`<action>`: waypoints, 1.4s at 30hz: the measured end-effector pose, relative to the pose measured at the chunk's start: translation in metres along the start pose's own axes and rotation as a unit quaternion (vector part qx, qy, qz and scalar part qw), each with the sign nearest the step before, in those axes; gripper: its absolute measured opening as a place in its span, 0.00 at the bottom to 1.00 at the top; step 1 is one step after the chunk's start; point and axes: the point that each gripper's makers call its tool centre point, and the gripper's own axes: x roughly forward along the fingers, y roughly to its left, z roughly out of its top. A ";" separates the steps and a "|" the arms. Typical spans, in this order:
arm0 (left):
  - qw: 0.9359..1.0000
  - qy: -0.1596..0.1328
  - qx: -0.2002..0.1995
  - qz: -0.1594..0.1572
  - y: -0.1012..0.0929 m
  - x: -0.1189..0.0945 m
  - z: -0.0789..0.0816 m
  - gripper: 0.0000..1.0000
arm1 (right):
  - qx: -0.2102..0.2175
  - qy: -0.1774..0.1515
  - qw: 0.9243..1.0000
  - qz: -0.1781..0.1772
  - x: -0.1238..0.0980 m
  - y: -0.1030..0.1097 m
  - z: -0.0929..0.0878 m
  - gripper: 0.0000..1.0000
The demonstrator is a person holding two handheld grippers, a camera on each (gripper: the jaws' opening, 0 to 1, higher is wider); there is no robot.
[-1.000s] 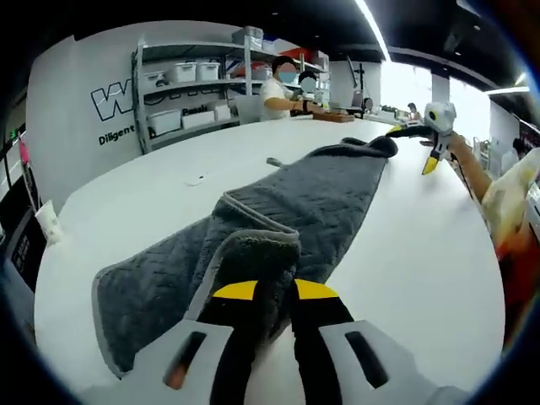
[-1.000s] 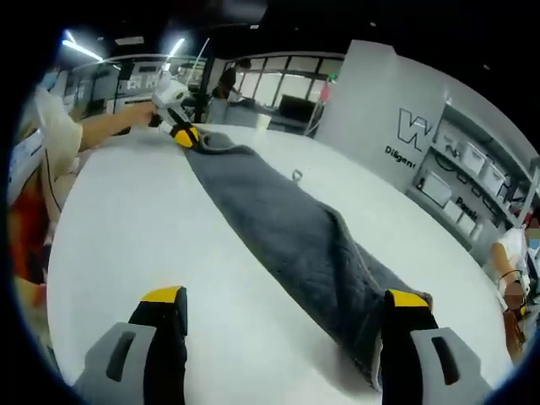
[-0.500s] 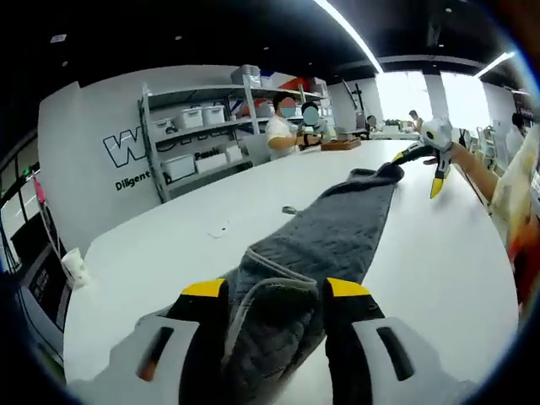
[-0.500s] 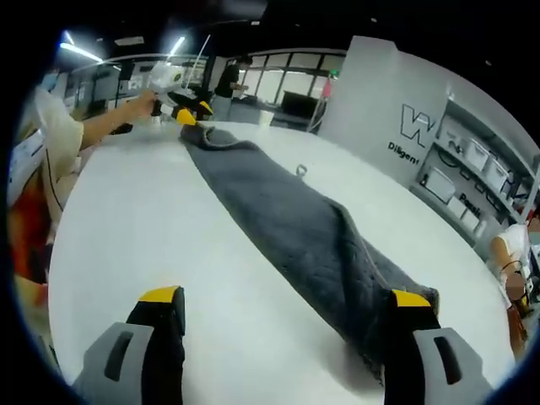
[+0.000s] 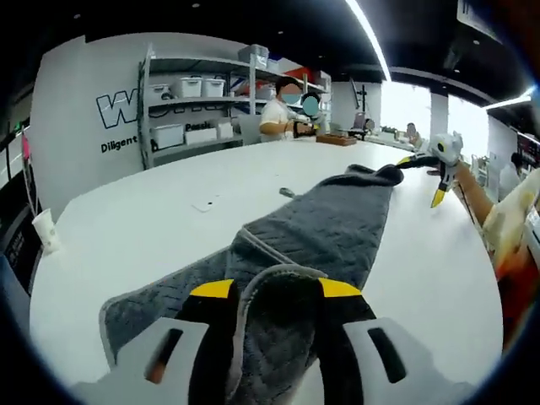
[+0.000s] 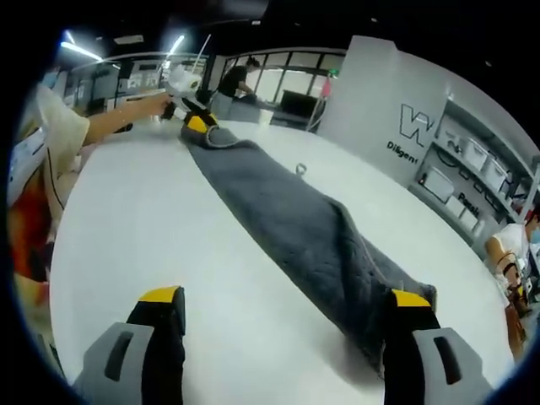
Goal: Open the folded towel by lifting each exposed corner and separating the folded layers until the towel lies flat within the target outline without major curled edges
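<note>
Left gripper view: left gripper [image 5: 274, 291] pinches a bunched towel [image 5: 329, 224] end, likely soft, limp and light, best taken at hemmed corners. Right gripper [image 6: 283, 297], jaws spread, straddles the towel's other end, one jaw against its edge. Towel lies lengthwise on the white worktop [image 6: 143, 219]. Beyond it, shelf bins [image 5: 187, 86]; contents hidden.

My left gripper [image 5: 276, 289] and right gripper [image 6: 287, 297] match — black jaws, yellow tips, grey slotted housings; beyond the right one, my pale short sleeve [image 6: 52, 126].
</note>
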 end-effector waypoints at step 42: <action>0.993 -0.116 -0.011 0.000 -0.024 -0.107 -0.003 0.08 | -0.014 0.005 1.000 0.011 0.002 0.013 0.004 0.96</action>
